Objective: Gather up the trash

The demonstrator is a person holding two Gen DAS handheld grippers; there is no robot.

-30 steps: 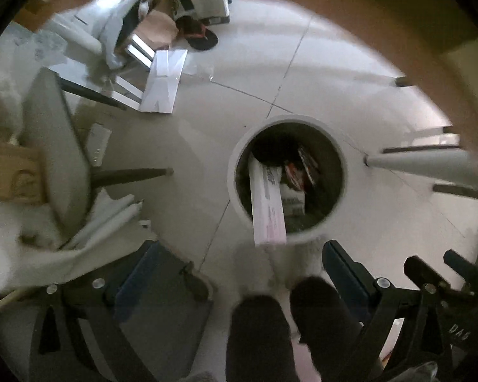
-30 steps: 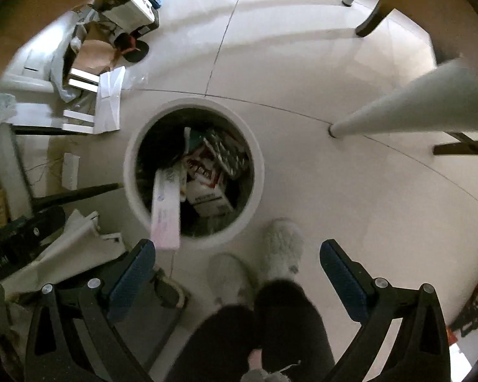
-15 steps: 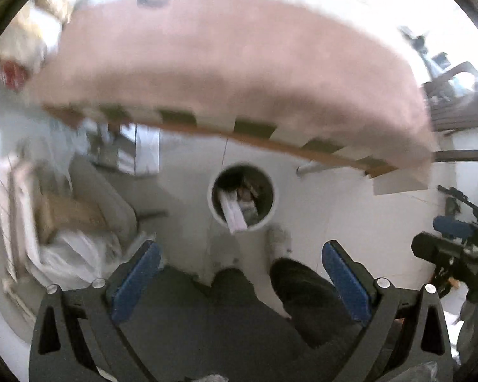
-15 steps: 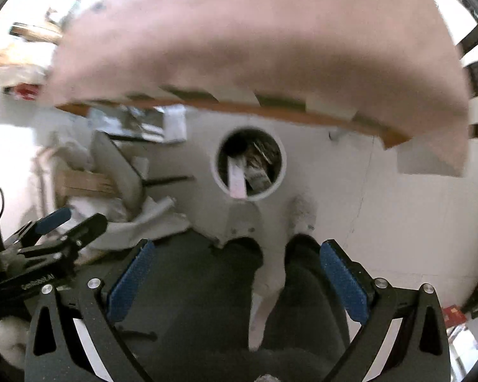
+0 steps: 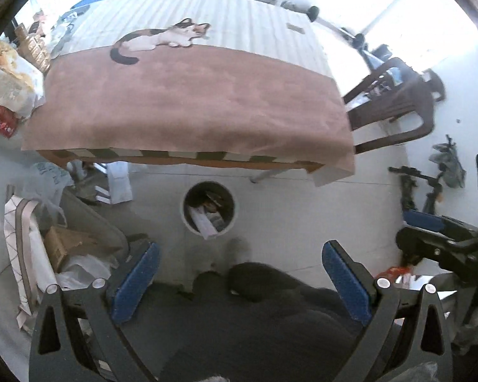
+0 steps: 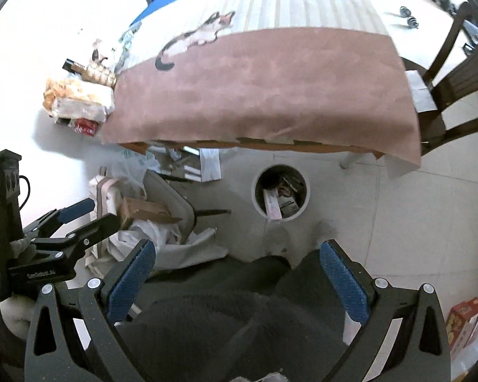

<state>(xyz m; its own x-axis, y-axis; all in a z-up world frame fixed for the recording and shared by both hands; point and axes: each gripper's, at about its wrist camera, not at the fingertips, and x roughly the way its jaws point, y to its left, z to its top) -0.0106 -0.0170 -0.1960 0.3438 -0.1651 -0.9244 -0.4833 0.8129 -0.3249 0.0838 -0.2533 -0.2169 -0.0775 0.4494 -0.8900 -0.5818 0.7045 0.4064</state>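
One round white trash bin [image 5: 209, 207] stands on the tiled floor [image 5: 290, 210] just in front of the near edge of the bench [image 5: 188, 102], and it holds several pieces of trash: one long pale flat box [image 5: 203, 224] leans out over its near rim, with a few printed cartons packed behind it. One brown cloth with one cat picture [image 5: 162, 39] covers the bench top. One dark wooden chair [image 5: 395, 105] sits at the right edge of the bench. One grey chair [image 6: 172, 200] stands to the left of the bin, piled with one cardboard box [image 6: 143, 210] and white bags.

Two grippers hang high above the floor, both angled down toward the bin. On the left gripper [image 5: 239, 280] the blue-padded fingers [image 5: 133, 281] are spread wide with nothing between them. Those of the right gripper [image 6: 235, 281] are likewise spread wide and empty. Two dark-trousered legs [image 6: 271, 286] show below and between the fingers of each.
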